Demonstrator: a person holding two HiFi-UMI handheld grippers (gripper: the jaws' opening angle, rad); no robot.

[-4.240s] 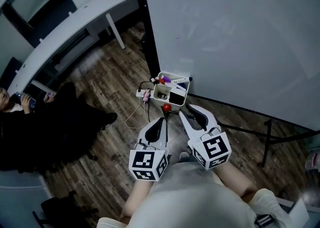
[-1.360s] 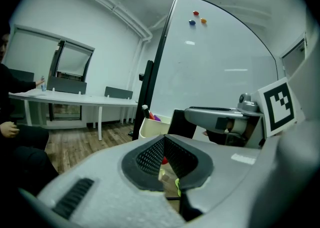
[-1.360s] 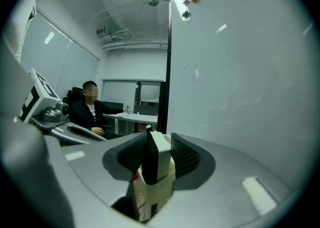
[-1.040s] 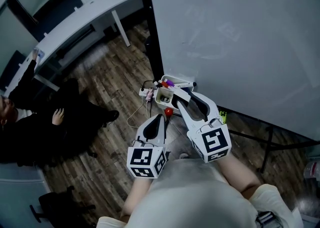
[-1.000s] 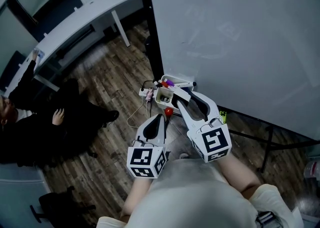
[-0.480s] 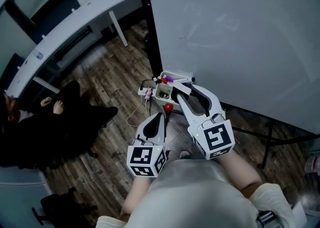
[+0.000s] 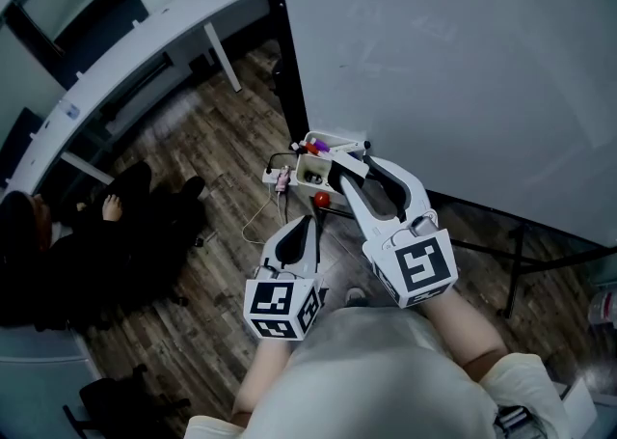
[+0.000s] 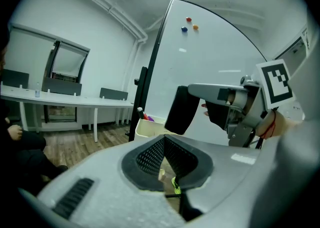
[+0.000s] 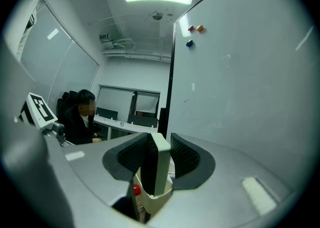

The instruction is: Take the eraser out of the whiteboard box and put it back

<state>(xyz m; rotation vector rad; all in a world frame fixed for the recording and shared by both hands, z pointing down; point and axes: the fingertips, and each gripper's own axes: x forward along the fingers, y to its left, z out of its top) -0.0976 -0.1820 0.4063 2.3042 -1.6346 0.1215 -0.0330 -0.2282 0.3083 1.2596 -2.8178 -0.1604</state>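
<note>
**Eraser held over the box**

Beside the whiteboard [image 7: 463, 70], the right gripper [image 9: 159, 144] clamps the eraser [image 9: 156, 172] upright just above the whiteboard box [image 7: 310, 177]. The left gripper [image 8: 164, 142] is closed on nothing. Lowered askew, the eraser may snag the rim or the markers [image 7: 318, 148]. The box's inside is hard to make out.

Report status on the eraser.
Right gripper shut on eraser, above whiteboard box. Left gripper shut, empty. Nothing blocking.
</note>
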